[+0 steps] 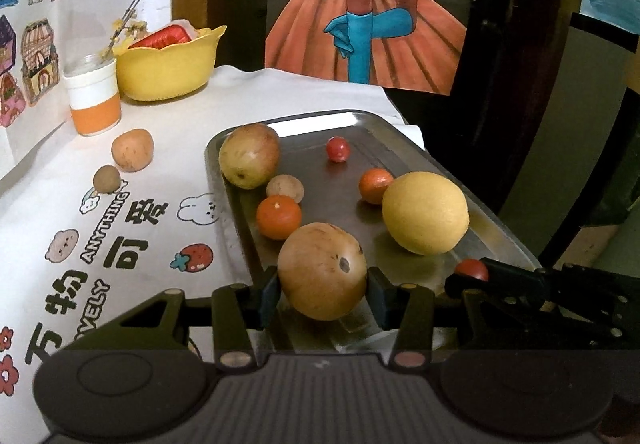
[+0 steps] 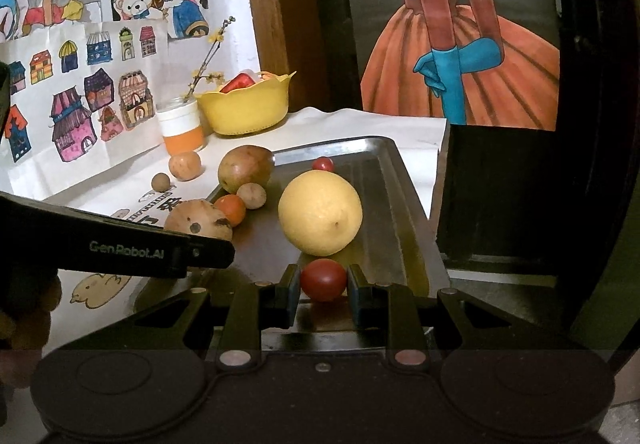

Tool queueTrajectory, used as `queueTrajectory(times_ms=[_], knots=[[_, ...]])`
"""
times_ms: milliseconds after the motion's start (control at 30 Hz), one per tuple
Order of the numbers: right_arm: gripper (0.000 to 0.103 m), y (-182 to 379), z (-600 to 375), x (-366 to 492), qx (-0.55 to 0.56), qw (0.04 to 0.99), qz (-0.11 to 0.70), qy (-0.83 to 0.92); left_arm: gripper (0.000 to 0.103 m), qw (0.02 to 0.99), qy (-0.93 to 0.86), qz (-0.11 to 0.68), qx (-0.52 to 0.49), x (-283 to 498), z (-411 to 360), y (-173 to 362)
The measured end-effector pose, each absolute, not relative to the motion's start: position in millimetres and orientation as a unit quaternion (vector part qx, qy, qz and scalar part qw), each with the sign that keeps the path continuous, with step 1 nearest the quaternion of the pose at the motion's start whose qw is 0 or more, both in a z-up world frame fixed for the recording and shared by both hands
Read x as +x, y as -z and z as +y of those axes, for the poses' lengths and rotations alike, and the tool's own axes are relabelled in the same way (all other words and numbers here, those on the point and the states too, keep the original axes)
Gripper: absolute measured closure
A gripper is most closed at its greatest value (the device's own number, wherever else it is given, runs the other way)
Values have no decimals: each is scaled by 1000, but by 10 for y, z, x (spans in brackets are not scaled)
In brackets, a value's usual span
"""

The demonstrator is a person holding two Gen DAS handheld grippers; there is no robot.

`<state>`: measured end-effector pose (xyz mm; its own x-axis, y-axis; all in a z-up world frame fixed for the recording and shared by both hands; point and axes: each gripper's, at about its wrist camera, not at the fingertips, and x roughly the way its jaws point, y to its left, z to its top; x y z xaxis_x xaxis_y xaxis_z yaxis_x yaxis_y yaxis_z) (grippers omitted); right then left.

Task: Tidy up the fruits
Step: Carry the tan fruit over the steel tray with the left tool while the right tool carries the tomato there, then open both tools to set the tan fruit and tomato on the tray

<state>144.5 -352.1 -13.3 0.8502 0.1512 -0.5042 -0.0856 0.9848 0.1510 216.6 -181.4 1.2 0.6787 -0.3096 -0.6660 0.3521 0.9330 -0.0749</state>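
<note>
My left gripper is shut on a round tan-brown fruit at the near end of the metal tray. In the right wrist view this fruit shows by the tray's left rim, behind the left gripper's black arm. My right gripper is shut on a red cherry tomato at the near right of the tray. From the left wrist view, only a sliver of that tomato shows. Just beyond it lies a large yellow citrus.
On the tray also lie a green-brown pear, a small tan fruit, two mandarins and another cherry tomato. Two brown fruits, a jar and a yellow bowl stand on the printed cloth at left.
</note>
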Motion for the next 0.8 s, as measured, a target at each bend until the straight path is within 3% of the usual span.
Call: queueTrajectory(times_ms=[333,500,600,800], knots=[[72,135,-3511,1457,65,960,267,-61,52,915,177,362,20,2175,-1796,14],[52,135,-3509,1453,62,959,268,-62,52,915,179,362,11,2158,-1769,5],[44,127,-3511,1435,61,959,268,-63,50,916,178,360,4,2145,-1747,-19],[29,104,-3504,1371,61,959,269,-65,38,922,171,347,-11,2099,-1676,-111]])
